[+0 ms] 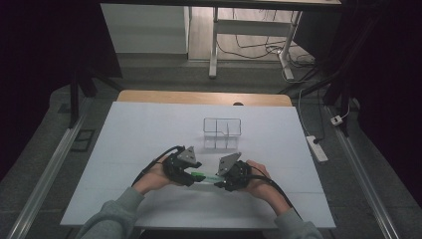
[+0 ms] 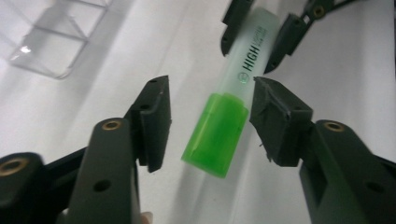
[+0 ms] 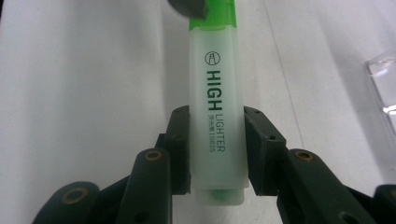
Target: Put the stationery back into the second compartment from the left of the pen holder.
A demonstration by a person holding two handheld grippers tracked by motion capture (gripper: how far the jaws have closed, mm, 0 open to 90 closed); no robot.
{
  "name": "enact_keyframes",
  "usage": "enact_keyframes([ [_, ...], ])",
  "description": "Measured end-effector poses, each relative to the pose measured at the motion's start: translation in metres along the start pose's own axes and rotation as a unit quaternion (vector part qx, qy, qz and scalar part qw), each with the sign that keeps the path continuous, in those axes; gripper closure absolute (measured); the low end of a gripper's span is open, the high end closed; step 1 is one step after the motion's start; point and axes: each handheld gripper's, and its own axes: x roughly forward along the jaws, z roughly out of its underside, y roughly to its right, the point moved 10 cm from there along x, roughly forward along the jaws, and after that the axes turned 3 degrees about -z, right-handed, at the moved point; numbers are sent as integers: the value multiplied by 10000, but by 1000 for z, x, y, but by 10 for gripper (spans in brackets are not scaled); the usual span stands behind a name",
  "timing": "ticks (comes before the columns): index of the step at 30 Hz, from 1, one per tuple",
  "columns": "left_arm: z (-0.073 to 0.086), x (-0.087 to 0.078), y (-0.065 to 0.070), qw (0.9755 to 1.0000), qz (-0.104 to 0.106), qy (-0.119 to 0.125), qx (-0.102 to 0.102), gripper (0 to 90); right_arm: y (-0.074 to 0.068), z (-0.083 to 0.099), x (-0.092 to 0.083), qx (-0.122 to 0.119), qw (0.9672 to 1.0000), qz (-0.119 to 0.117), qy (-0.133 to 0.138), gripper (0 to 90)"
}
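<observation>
Right tool [image 3: 216, 154] pinches the green highlighter [image 3: 216, 121] by its pale barrel. Left tool [image 2: 210, 121] spread, cap between its jaws untouched. Clear divided box [image 1: 222, 132] mid-frame on the worktop [image 1: 124, 149] holds nothing visible.

Capped green highlighter [image 3: 217, 126], frosted barrel, lies level above the white table.

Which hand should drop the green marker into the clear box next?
Probably the right. The right gripper is clamped on the highlighter, while the left gripper stands open around its green cap. The clear organizer sits just beyond.
</observation>
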Motion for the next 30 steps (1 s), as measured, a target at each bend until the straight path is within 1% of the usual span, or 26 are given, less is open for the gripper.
enact_keyframes([
  [2,1,-3,-3,10000,-20,43,-78,439,2,-1,0,18,10000,31,62,648],
  [4,2,-5,-6,9998,-67,61,-168,415,4,-2,-2,93,9998,101,132,648],
  [5,2,-5,-7,9996,-82,101,-246,406,6,-1,-4,98,9998,155,106,648],
  [8,4,-8,-12,9988,-146,177,-440,387,10,-2,-7,212,9991,275,257,647],
  [9,4,-9,-14,9984,-175,202,-508,379,12,-3,-9,245,9988,324,286,647],
  [10,4,-9,-15,9974,-193,277,-638,374,14,-3,-11,282,9984,367,317,647],
  [13,5,-13,-18,9955,-180,393,-841,366,18,-3,-14,369,9971,507,430,647],
  [15,5,-15,-19,9950,-171,427,-883,356,20,-4,-16,418,9962,582,500,648],
  [19,5,-17,-22,9930,-184,517,-1043,344,23,-6,-20,579,9939,638,694,648],
  [22,6,-18,-25,9919,-206,542,-1131,329,25,-7,-22,632,9923,690,806,647],
  [25,8,-18,-27,9908,-255,523,-1222,310,26,-8,-24,661,9915,724,858,647],
  [28,8,-19,-29,9896,-273,558,-1297,301,27,-7,-25,688,9911,770,843,647],
  [30,7,-20,-30,9883,-278,619,-1365,295,28,-7,-25,707,9906,791,868,647],
])
